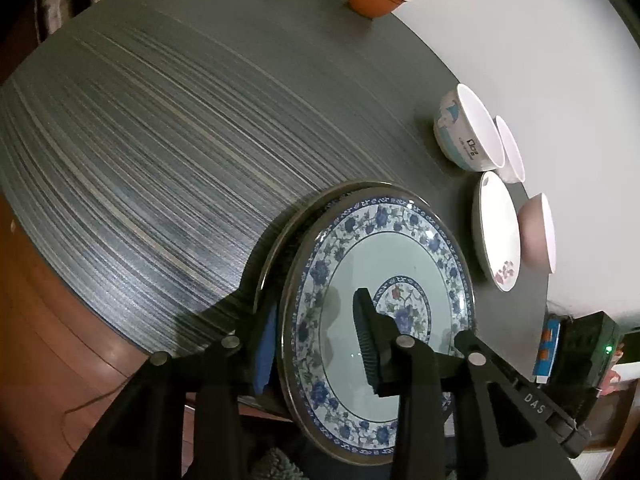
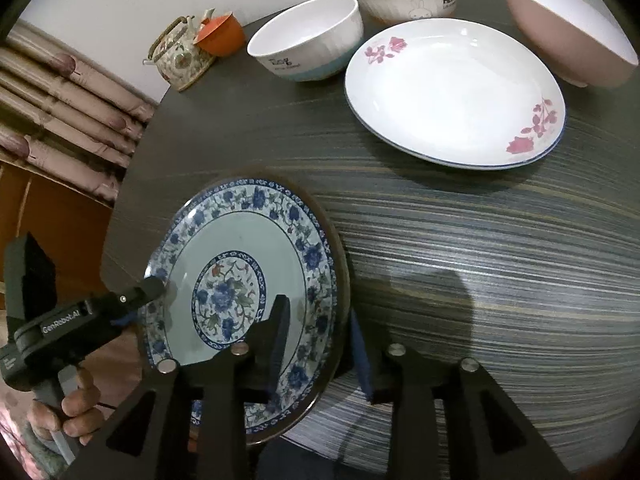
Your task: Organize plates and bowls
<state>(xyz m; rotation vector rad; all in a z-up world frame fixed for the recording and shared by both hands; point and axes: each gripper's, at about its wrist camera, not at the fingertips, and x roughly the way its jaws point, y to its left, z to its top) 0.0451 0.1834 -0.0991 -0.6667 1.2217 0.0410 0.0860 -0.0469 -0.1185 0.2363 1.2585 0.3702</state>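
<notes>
Both tools, left tool (image 1: 316,344) and right tool (image 2: 320,344), straddle the blue-flowered plate (image 2: 240,248) at the worktop's (image 2: 480,260) near edge, jaws slackened (apparently a release); next, withdraw and fetch the rose plate (image 2: 452,92).

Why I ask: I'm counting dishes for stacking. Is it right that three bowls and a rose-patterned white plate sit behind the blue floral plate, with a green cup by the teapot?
Nearly. The cup by the teapot is orange, not green, as the right wrist view shows. The three bowls and both plates are right.
</notes>
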